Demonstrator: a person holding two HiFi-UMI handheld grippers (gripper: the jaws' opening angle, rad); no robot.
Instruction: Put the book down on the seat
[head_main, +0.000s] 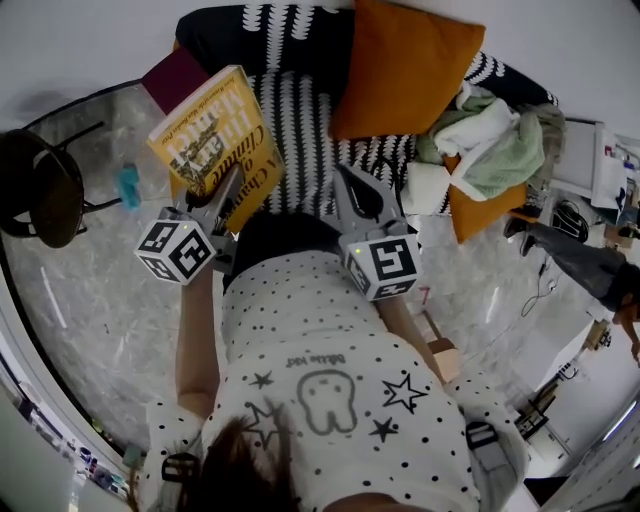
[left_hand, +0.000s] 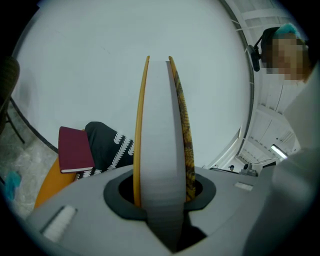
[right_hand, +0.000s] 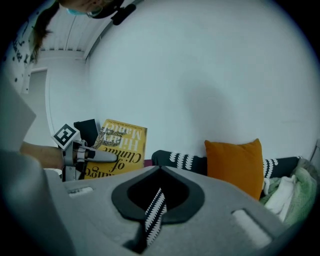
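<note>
A yellow book (head_main: 215, 140) with white lettering is held upright and tilted over the left end of the seat (head_main: 300, 110), a sofa with a black-and-white patterned cover. My left gripper (head_main: 228, 185) is shut on the book's lower edge. In the left gripper view the book (left_hand: 160, 140) stands edge-on between the jaws of the left gripper (left_hand: 160, 200), pages showing between the covers. The right gripper view shows the book (right_hand: 117, 147) and left gripper (right_hand: 100, 156) at left. My right gripper (head_main: 350, 180) hovers to the book's right over the seat, jaws nearly together and holding nothing; only a thin slit shows at the right gripper (right_hand: 155, 210).
A maroon book (head_main: 175, 78) lies at the seat's far left end. An orange cushion (head_main: 405, 65) leans at the back. A heap of clothes (head_main: 490, 135) covers the right end. A black stool (head_main: 40, 190) and a blue object (head_main: 130, 185) are on the floor at left.
</note>
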